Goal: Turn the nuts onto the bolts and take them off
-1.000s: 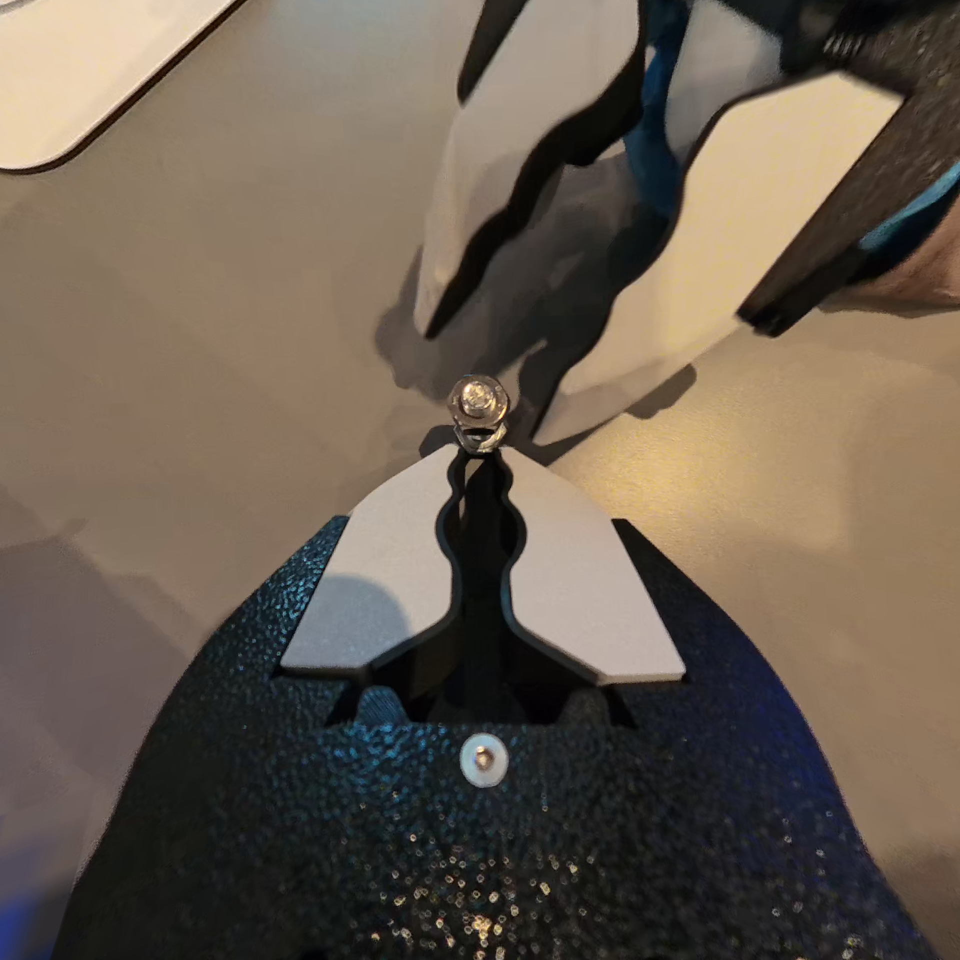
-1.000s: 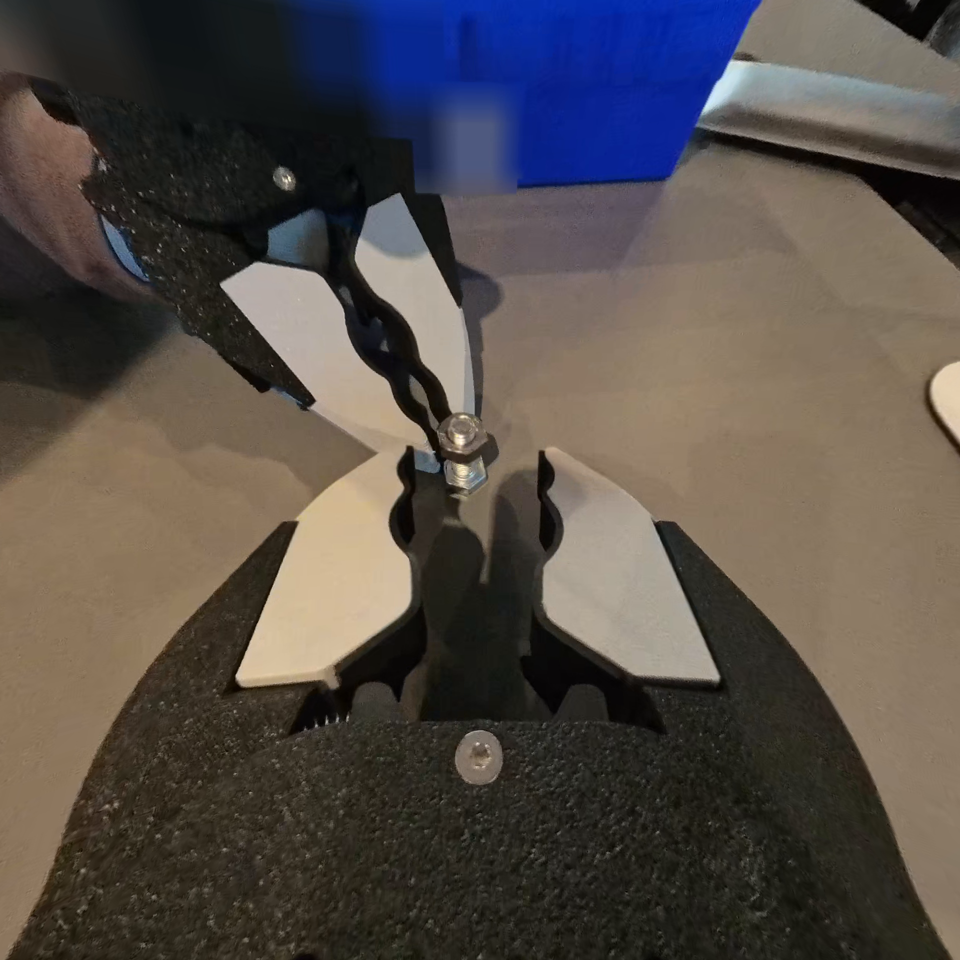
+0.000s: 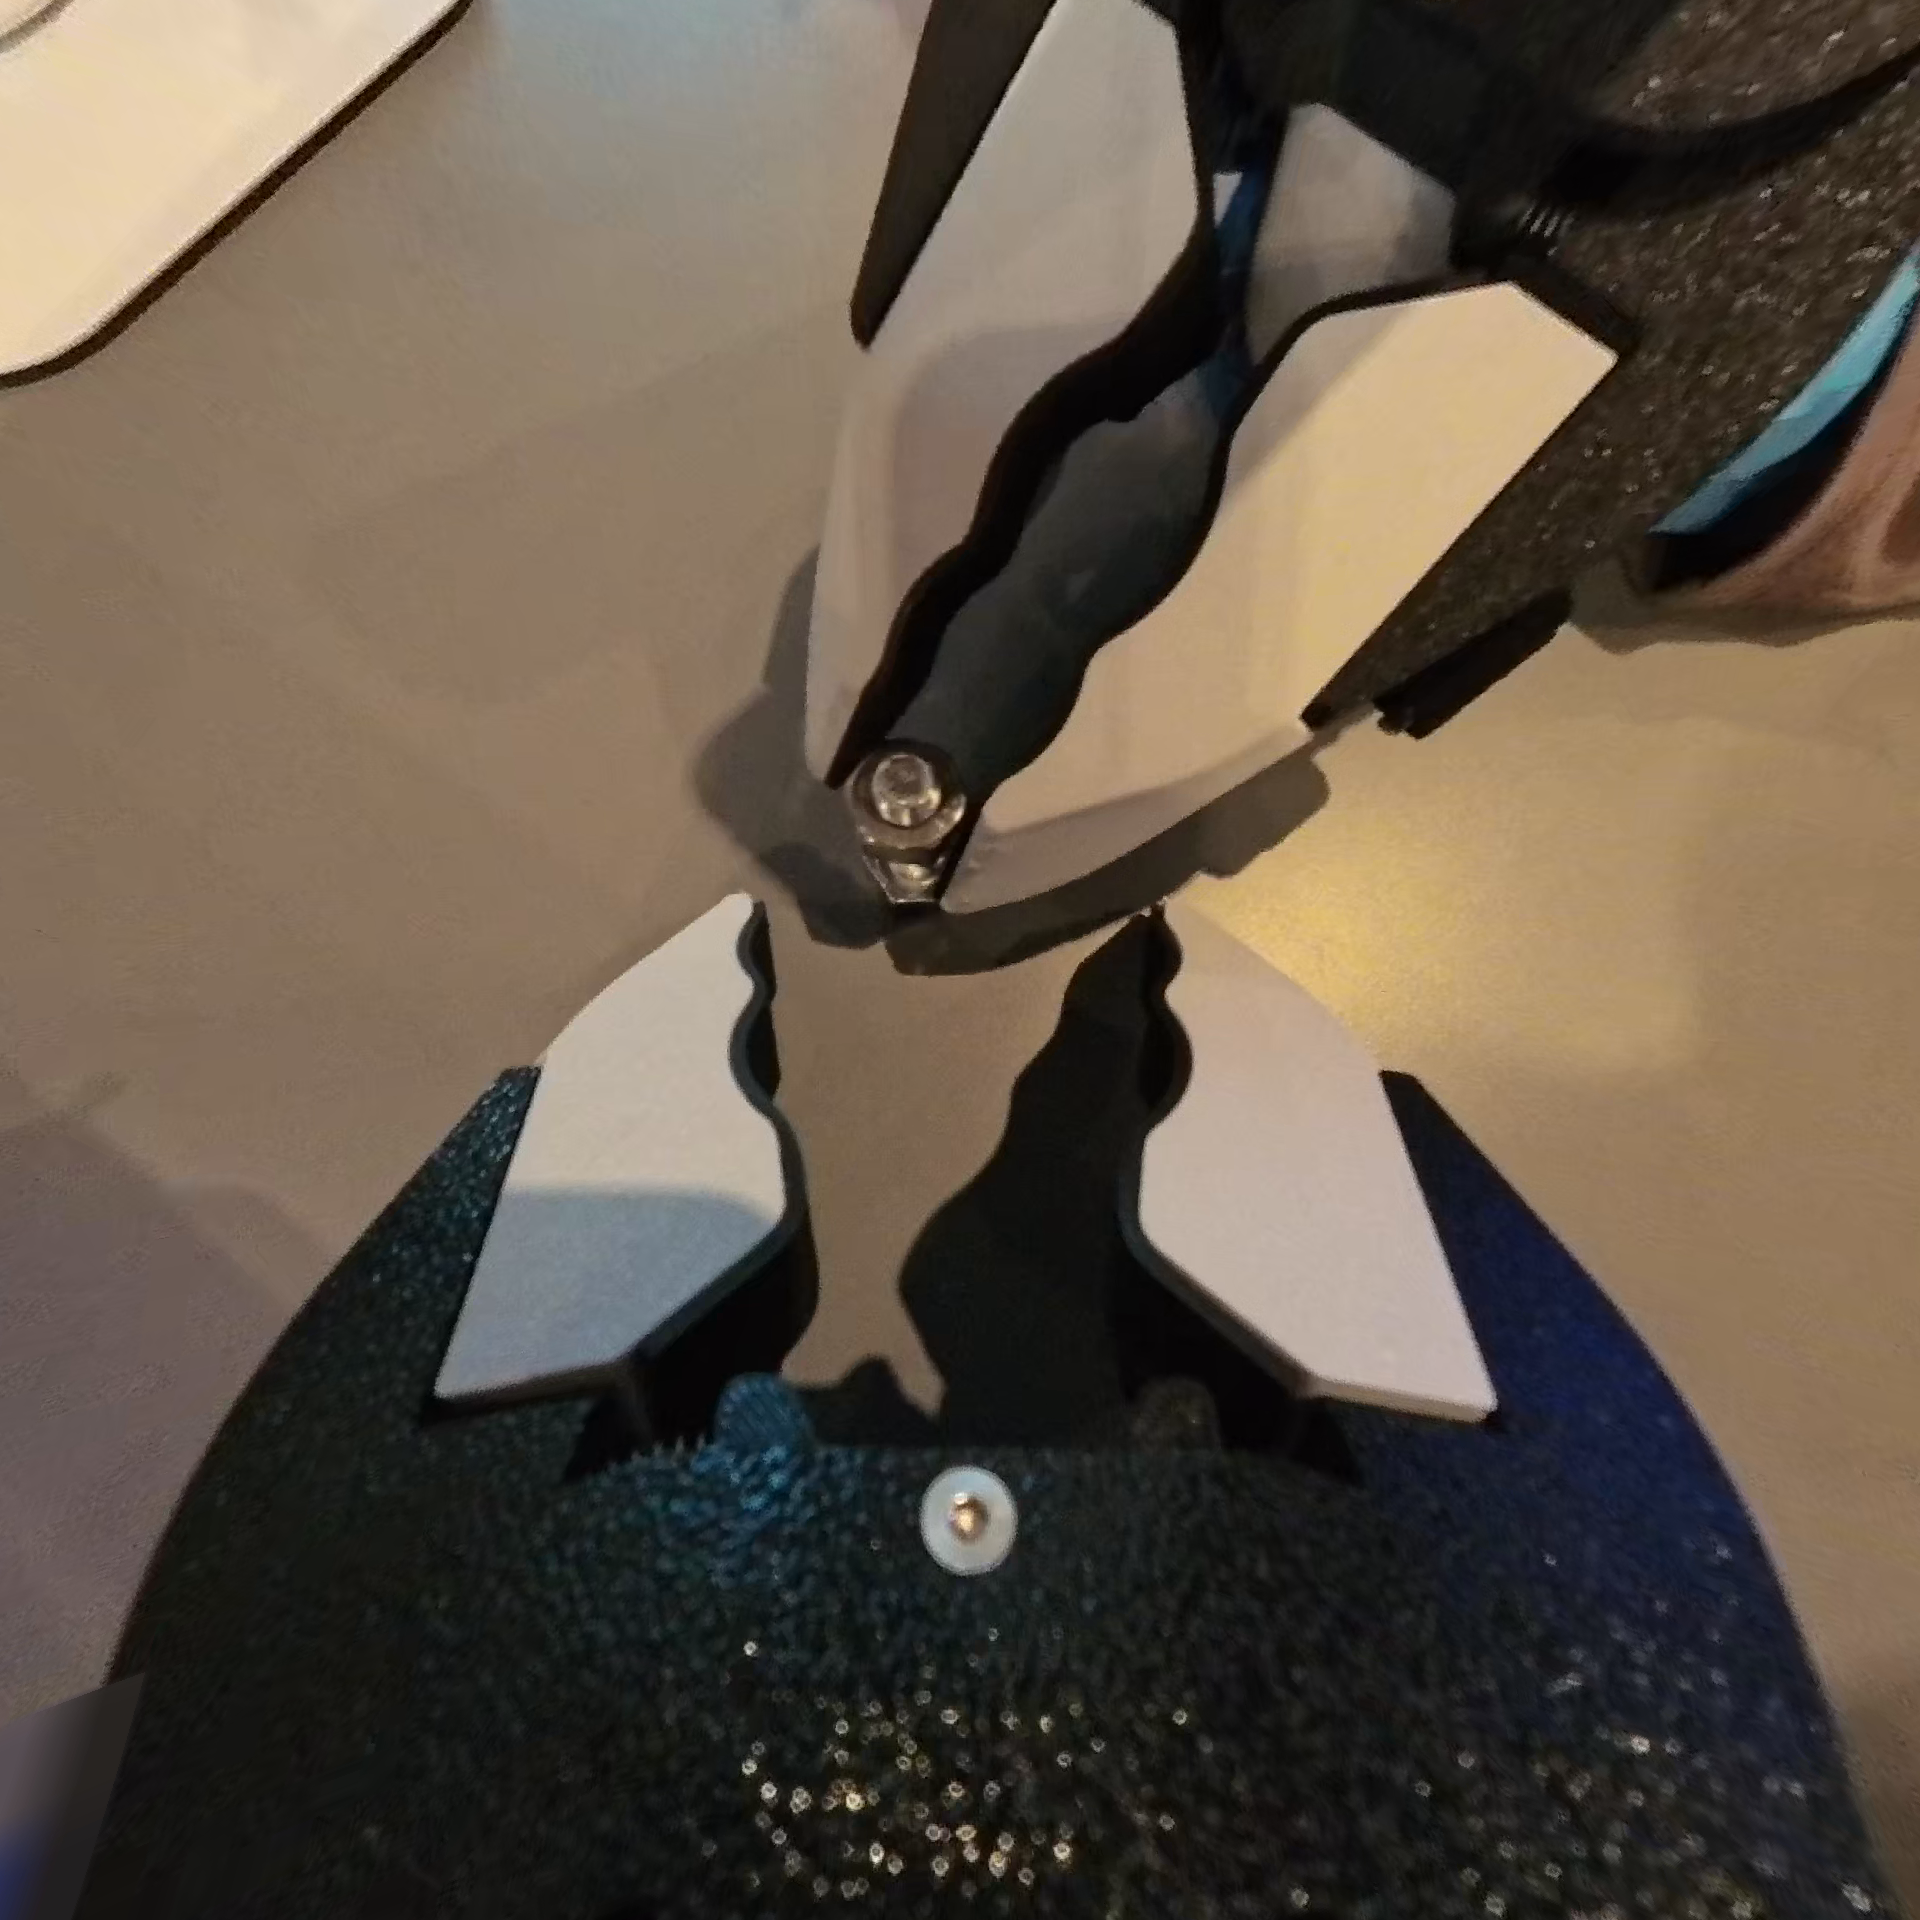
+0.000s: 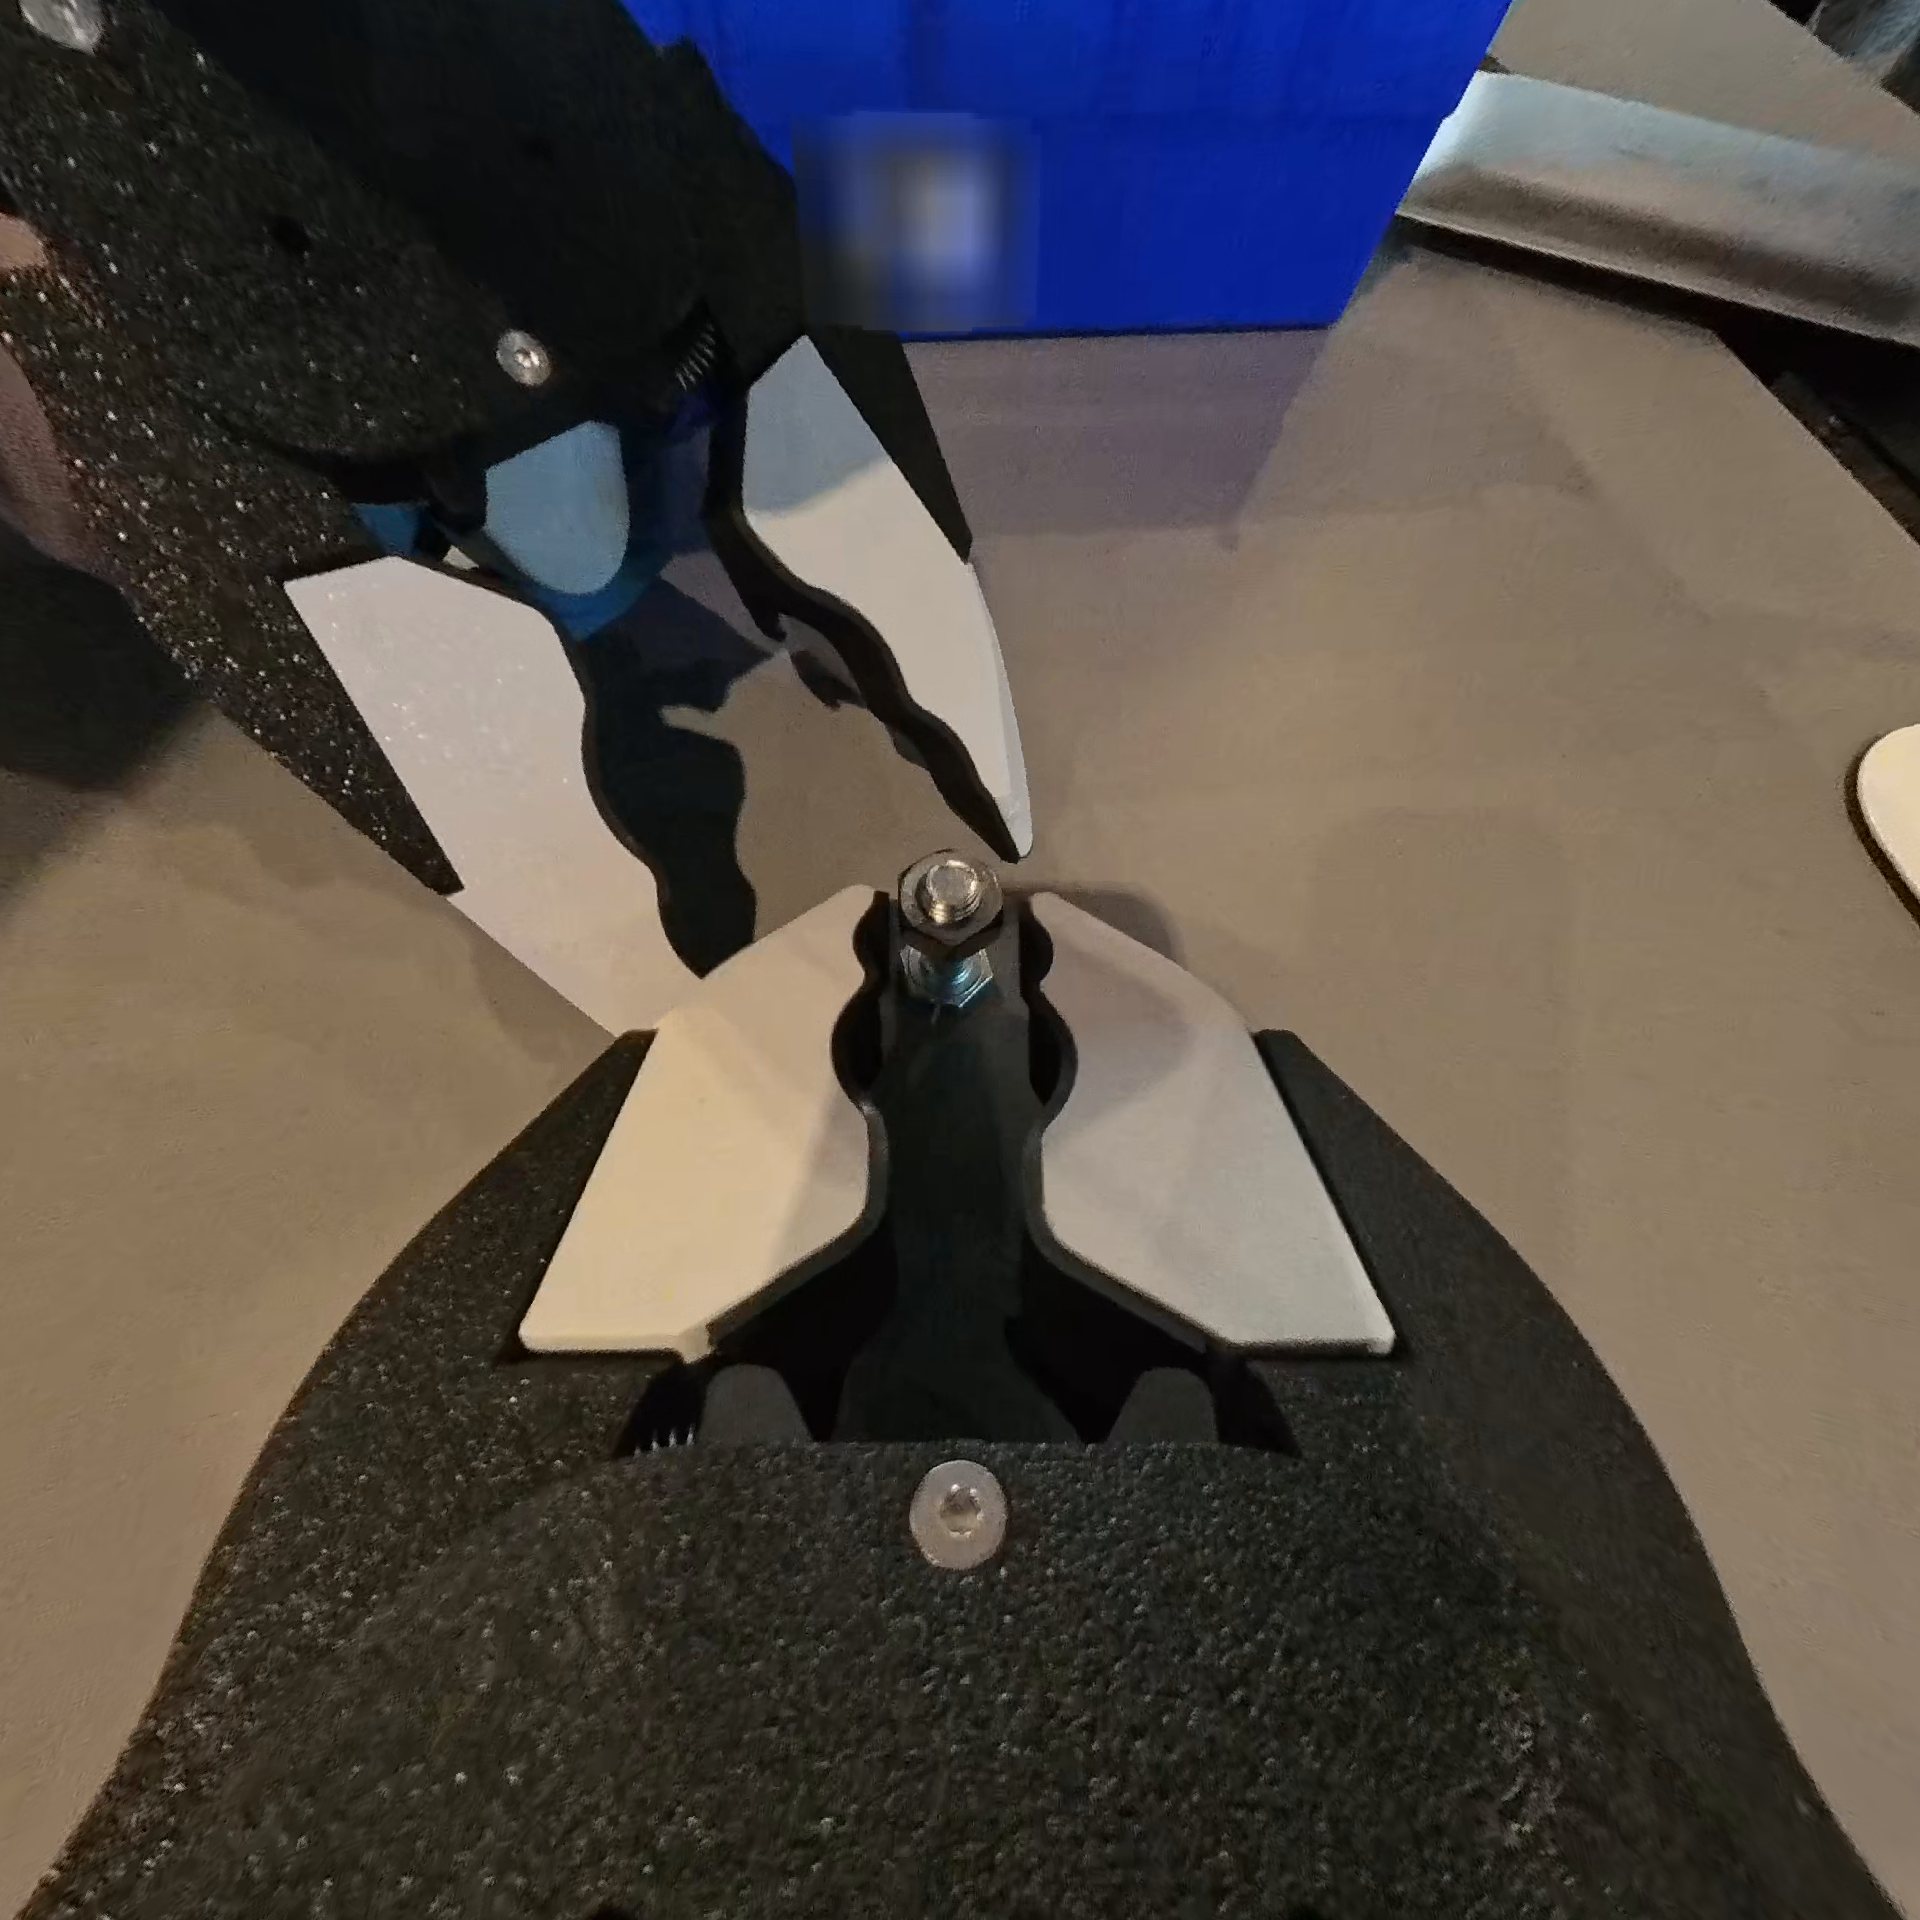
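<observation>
A silver bolt with a hex nut (image 4: 948, 902) on it stands upright between my right gripper's (image 4: 948, 925) fingertips, which are shut on it above the grey table. In the left wrist view the same bolt and nut (image 3: 909, 800) sit in the right gripper (image 3: 906, 831), which reaches in from the upper right. My left gripper (image 3: 951, 920) is open and empty, its tips just short of the bolt on either side. In the right wrist view its fingers (image 4: 914, 644) show spread apart at the upper left.
A blue bin (image 4: 1091, 156) stands behind the work spot. A white board (image 3: 156, 135) lies at the far left, and a white rounded piece (image 4: 1891, 821) at the right edge. A dark sheet (image 4: 1662, 177) lies at the back right. A hand (image 3: 1818, 540) holds the right gripper.
The left gripper, shut on the bolt before, has opened and let it go. The right gripper, open around the bolt before, has shut on it.
</observation>
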The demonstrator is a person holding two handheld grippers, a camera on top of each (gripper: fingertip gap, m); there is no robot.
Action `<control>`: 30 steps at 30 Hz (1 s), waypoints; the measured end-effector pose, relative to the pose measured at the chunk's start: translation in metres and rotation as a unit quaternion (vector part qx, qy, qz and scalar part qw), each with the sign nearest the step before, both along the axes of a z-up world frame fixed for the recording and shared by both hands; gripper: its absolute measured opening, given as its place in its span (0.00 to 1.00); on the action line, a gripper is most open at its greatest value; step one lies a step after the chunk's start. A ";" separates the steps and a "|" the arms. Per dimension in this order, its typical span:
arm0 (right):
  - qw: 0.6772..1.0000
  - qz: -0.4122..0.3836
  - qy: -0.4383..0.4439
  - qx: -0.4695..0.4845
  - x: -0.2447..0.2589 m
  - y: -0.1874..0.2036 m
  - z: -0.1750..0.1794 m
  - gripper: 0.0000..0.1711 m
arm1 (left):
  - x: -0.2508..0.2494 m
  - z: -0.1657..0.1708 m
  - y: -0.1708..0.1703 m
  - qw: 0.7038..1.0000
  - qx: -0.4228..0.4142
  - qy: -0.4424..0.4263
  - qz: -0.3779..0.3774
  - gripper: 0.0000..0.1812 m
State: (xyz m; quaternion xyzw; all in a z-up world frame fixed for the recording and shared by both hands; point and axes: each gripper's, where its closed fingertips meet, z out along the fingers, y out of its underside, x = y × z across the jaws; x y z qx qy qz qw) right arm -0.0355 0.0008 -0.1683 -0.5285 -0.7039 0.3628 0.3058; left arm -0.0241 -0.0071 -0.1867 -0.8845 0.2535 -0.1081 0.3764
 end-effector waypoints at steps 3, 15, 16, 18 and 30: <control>1.000 -0.003 0.002 -0.005 -0.001 0.000 0.001 0.15 | 0.000 0.000 0.000 1.000 0.000 0.000 0.000 0.37; 0.999 -0.014 0.028 0.015 -0.001 0.001 0.007 0.11 | 0.001 0.000 0.001 1.000 0.003 -0.002 0.002 0.40; 0.999 -0.021 0.043 0.023 0.000 0.003 0.013 0.11 | 0.001 0.000 0.002 1.000 0.004 -0.003 0.004 0.41; 0.995 -0.045 0.078 0.043 0.004 0.010 0.029 0.11 | 0.001 0.000 0.003 1.000 0.004 -0.003 0.010 0.43; 0.894 -0.299 0.256 0.215 0.200 0.129 0.199 0.10 | -0.027 0.057 0.026 0.968 0.218 -0.049 0.116 0.44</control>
